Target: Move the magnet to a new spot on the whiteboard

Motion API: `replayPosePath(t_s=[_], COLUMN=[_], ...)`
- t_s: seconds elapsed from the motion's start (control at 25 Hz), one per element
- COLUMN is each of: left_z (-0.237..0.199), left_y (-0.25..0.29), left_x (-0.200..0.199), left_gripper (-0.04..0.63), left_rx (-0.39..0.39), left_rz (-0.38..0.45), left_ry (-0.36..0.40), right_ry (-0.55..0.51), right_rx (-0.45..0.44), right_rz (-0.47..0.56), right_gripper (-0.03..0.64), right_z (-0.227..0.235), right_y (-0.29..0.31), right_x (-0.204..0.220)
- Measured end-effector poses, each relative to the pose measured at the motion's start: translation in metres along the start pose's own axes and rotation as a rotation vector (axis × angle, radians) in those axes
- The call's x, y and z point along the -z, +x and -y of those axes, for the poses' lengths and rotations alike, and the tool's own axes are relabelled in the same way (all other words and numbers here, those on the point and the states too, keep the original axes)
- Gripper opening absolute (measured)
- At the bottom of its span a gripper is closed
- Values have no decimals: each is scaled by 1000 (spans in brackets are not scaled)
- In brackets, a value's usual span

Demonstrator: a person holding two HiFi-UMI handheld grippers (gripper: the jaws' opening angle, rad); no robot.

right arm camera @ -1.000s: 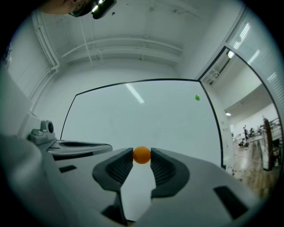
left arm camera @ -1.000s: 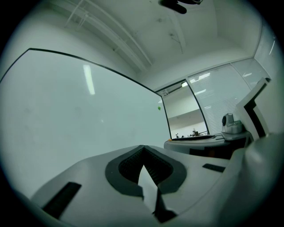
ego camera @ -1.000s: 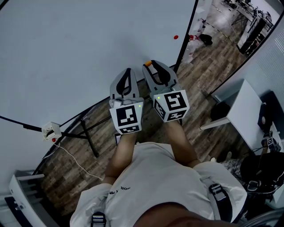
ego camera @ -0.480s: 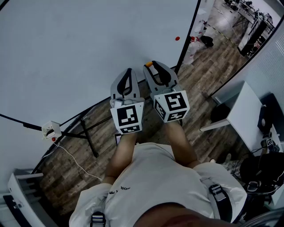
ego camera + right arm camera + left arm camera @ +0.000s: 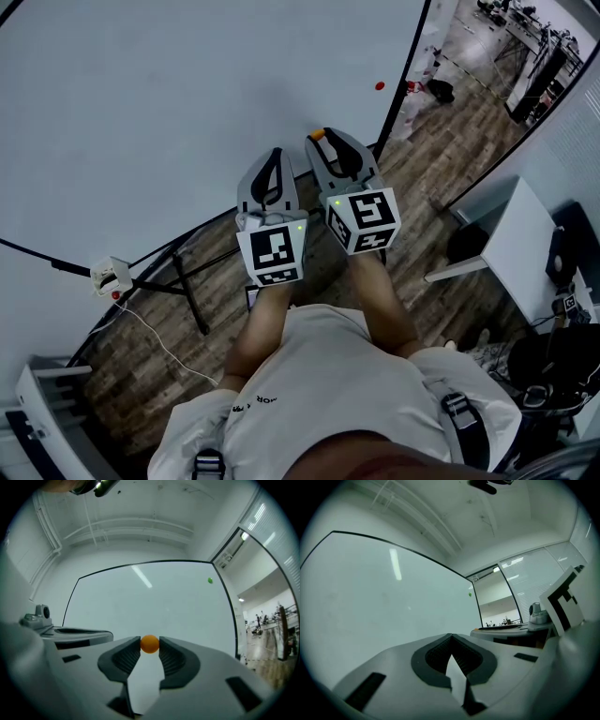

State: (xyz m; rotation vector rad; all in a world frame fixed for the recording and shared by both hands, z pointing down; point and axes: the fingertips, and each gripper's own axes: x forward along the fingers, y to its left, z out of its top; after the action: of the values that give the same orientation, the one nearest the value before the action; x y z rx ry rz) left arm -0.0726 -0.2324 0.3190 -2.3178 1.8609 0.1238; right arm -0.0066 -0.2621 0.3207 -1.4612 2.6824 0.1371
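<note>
Glossy whiteboard (image 5: 169, 112), smooth orange magnet (image 5: 150, 644), matt plastic fingers (image 5: 208, 670) (ribbed inside), wooden floor (image 5: 445, 136)

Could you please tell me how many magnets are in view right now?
2. An orange magnet sits clamped between the right gripper's jaws; a second magnet sticks on the whiteboard near its right edge. Others may lie outside view.

A small round orange magnet (image 5: 149, 644) sits pinched between the two tips of my right gripper (image 5: 149, 641), one dark pad against each side. I hold it in front of the large, blank whiteboard with a thin dark frame (image 5: 140, 603), low against its face. Whether it touches the board I cannot tell.
</note>
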Motion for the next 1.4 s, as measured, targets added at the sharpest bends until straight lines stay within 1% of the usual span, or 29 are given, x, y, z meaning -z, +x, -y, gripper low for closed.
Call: replayPosePath(t_s=[0.36, 0.6, 0.8, 1.4], left_z=[-7, -2, -7, -13], left_y=[6, 2, 4, 6], left_x=[6, 3, 1, -1], left_gripper=[2, 2, 2, 2], left_rx=[2, -1, -6, -12], left_rz=[-5, -1, -2, 5], left_ry=[-4, -4, -1, 2], right_ry=[11, 11, 24, 7], right_rx=[6, 6, 9, 12], right_rz=[-8, -5, -13, -12], right_gripper=[132, 132, 132, 132], right_z=[4, 9, 13, 19], right_y=[21, 24, 35, 58], right_x=[2, -4, -3, -11])
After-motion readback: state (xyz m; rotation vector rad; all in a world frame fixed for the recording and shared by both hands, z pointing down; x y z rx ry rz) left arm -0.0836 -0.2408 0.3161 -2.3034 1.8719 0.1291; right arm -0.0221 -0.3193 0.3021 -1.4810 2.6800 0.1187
